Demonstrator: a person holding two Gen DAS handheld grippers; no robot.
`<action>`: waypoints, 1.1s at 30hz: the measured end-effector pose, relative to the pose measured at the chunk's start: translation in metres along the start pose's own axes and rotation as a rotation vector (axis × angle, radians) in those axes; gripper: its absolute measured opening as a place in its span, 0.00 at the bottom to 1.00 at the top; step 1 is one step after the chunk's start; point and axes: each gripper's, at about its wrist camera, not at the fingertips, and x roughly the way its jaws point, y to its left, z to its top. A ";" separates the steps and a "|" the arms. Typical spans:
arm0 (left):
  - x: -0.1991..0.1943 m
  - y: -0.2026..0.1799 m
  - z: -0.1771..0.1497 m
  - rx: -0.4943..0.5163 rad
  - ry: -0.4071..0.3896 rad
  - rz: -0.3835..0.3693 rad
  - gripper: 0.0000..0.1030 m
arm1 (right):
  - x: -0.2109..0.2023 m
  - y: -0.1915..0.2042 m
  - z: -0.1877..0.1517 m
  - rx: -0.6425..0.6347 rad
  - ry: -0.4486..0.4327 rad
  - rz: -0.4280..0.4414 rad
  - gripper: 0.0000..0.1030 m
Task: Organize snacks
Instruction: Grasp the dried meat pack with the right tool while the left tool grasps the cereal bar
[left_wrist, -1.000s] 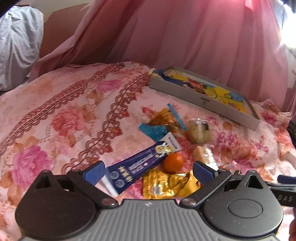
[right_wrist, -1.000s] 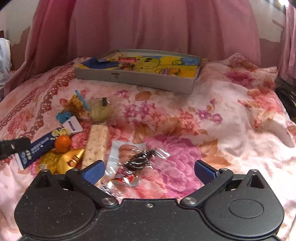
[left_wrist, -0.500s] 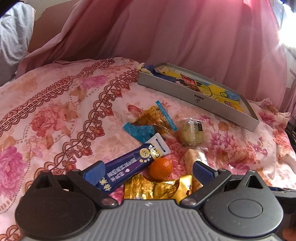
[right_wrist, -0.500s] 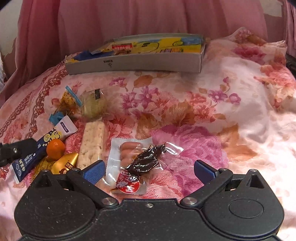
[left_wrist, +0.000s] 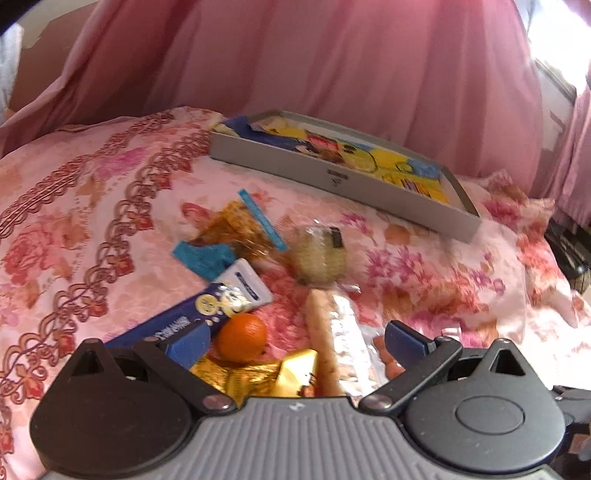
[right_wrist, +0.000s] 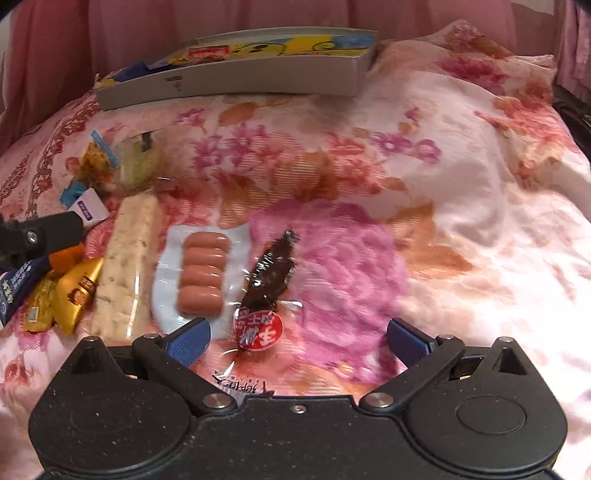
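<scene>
Snacks are scattered on the floral bedspread (right_wrist: 461, 192), none yet in the grey tray (right_wrist: 236, 79) lying toward the far edge of the bed. Loose pile sits toward the left edge.

Right gripper (right_wrist: 298, 338): fingers spread wide, nothing held, hovering low just before the dark vacuum-packed snack (right_wrist: 271, 267) with the red round label. Sausage pack (right_wrist: 203, 269) lies just beside it on the left, films possibly overlapping; cannot be told for sure.

Left gripper (left_wrist: 295, 341): fingers also spread wide, empty, over the orange (left_wrist: 242, 338) and gold wrapper (left_wrist: 258, 374). Blue stick pack (left_wrist: 207, 310) runs under its left finger; rice bar (left_wrist: 328, 332) lies between the fingers, toward the right one.

Likely step: first pick by each gripper, then transfer to tray.

Advice:
- Dark snack to be taken across its narrow waist, not by the loose film edge; film is judged slippery and floppy.
- Left finger to be kept off the sausage pack, or both get dragged.
- Bedding is soft; fingers should be pressed down slightly before closing so the lower edge is caught.
- Orange is judged likely to roll; a centred grip is needed, closed slowly.
- Gold wrapper underneath could be pinched too; check before lift.
- Grippers work close together; picks are better staggered.
</scene>
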 end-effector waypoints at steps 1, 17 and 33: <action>0.002 -0.003 0.000 0.013 0.010 -0.006 1.00 | 0.000 -0.003 -0.001 0.005 -0.002 -0.003 0.98; 0.047 -0.039 0.004 0.102 0.129 -0.017 0.75 | 0.002 -0.005 0.000 -0.009 -0.043 -0.010 0.79; 0.057 -0.031 0.003 0.055 0.193 -0.011 0.44 | 0.007 0.005 -0.003 -0.052 -0.043 0.006 0.69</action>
